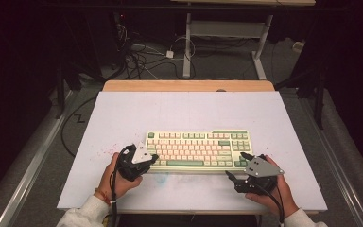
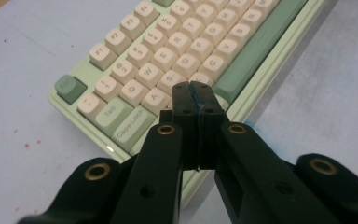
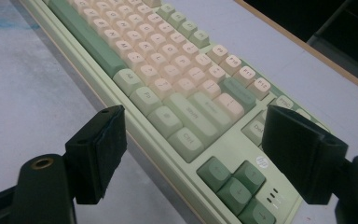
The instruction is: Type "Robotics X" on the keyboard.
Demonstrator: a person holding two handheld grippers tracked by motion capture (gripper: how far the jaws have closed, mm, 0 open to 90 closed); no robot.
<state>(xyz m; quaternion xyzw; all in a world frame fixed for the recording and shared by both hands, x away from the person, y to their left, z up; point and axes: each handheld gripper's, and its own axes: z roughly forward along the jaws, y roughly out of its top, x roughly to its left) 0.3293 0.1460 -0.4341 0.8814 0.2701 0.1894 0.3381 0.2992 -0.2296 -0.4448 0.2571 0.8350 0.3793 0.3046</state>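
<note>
A cream and green keyboard (image 1: 198, 149) lies across the near middle of the white table (image 1: 189, 109). My left gripper (image 1: 151, 158) is at the keyboard's front left corner. In the left gripper view its pads are pressed together with nothing between them, and the left gripper (image 2: 196, 95) hangs over the lower left keys of the keyboard (image 2: 168, 51). My right gripper (image 1: 236, 165) is at the front right corner. In the right gripper view the right gripper (image 3: 196, 126) is open, with wide jaws on either side of the arrow-key end of the keyboard (image 3: 168, 60), not touching it.
The table top has a wooden strip (image 1: 189, 85) along its far edge, a blue smudge (image 1: 160, 178) in front of the keyboard and red specks (image 1: 106, 152) to its left. Cables (image 1: 142, 56) and desk legs (image 1: 187, 47) stand on the floor beyond.
</note>
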